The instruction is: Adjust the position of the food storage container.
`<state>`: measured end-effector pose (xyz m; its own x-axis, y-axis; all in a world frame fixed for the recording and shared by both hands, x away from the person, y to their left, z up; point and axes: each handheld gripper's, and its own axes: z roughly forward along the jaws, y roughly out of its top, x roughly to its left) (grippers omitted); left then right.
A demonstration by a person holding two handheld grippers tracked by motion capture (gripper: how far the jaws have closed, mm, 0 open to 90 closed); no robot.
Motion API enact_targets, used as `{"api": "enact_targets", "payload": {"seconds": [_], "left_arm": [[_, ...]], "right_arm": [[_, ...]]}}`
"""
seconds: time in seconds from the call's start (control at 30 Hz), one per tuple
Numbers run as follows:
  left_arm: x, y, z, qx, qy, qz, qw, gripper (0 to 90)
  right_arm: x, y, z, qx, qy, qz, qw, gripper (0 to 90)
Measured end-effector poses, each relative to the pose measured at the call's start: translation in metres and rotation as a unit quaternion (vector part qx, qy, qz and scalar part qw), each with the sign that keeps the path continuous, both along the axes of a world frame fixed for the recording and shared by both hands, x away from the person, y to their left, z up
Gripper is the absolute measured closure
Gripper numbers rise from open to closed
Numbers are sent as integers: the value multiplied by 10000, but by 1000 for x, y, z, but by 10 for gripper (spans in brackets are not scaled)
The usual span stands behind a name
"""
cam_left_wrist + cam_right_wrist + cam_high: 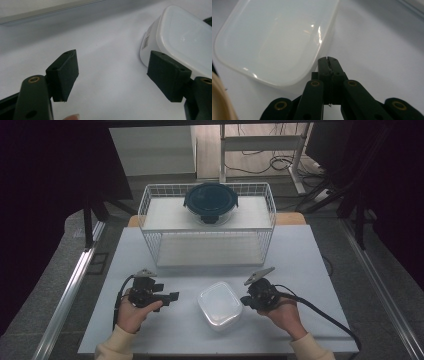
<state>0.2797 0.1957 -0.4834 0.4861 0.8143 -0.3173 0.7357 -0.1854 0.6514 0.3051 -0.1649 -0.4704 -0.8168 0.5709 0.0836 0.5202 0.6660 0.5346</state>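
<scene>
Both forearms rest low at the table's (300,250) near edge. The left gripper (170,297) points right, jaws spread wide with nothing between. The right gripper (245,301) points left, jaws pressed together on nothing, just beside the white lidded container (219,304) between them.

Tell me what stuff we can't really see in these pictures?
- White container: the cloudy lid hides its inside in the high view and the right tool view.
- Its label: too small and blurred to read, left tool view.
- Dark-lidded bowl on the wire rack: lid covers contents, high view.
</scene>
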Motion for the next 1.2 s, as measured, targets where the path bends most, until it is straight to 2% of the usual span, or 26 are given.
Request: {"api": "enact_targets", "payload": {"seconds": [0.17,0.47,0.77,0.87,0.93,1.03,1.07,1.1,1.17,1.2], "left_arm": [[0,0,0,20,-3,-15,10000,244],[0,0,0,4,0,-7,10000,244],[0,0,0,0,2,-1,10000,244],[-1,0,0,-15,-9,9,10000,244],[-1,0,1,-29,-7,10,10000,244],[-1,1,1,-48,-14,25,10000,244],[-2,1,2,-59,-14,30,10000,244],[-2,1,2,-84,-13,33,10000,244],[-4,0,4,-212,14,27,9998,244],[-5,0,6,-341,32,-6,9994,243]], "right_arm": [[-9,3,-2,78,43,99,9999,896],[-20,11,-8,189,330,289,9989,896],[-24,14,-11,386,538,375,9971,896],[-23,13,-10,381,516,345,9973,896],[-22,11,-8,320,427,292,9981,896],[-20,7,-3,333,307,190,9988,896],[-18,4,1,380,188,110,9990,896],[-18,4,1,380,188,110,9990,896],[-16,1,5,473,94,9,9988,893],[-16,0,8,601,45,-106,9981,823]]}}
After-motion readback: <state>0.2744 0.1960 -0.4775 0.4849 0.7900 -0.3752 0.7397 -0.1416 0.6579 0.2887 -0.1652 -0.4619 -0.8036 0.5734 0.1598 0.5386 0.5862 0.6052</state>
